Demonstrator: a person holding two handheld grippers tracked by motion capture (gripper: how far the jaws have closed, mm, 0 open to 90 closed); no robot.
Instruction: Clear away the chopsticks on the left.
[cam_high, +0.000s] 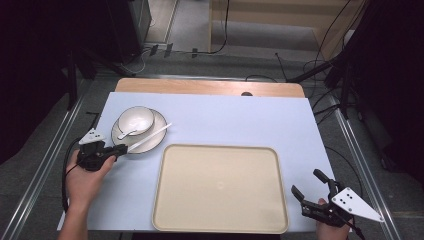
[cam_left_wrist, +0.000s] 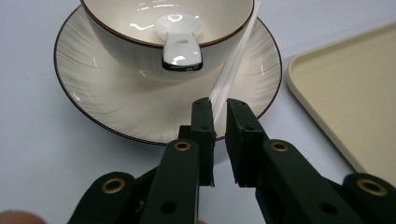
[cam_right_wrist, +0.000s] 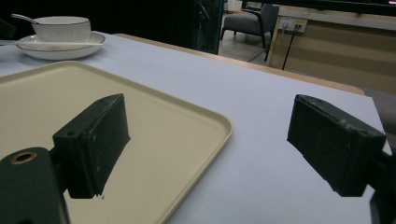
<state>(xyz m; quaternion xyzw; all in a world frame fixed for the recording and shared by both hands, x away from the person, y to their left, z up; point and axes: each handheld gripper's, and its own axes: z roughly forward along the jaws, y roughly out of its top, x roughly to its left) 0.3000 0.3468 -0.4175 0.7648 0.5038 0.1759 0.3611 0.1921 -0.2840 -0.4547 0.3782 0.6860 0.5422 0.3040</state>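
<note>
Lying across the rim of the ribbed white ceramic plate (cam_left_wrist: 116, 100) near the table's left edge, the long white plastic chopstick (cam_left_wrist: 232, 70) is pinched at its near end by the left gripper (cam_left_wrist: 219, 122). It is judged light, stiff and slippery, so a firm hold is needed. The right gripper (cam_right_wrist: 210, 140) is held spread apart.

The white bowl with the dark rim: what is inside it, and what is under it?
Inside the white bowl with the dark rim lies a white ceramic spoon. Under it sits a white ribbed saucer. The saucer's middle is covered by the bowl.
</note>
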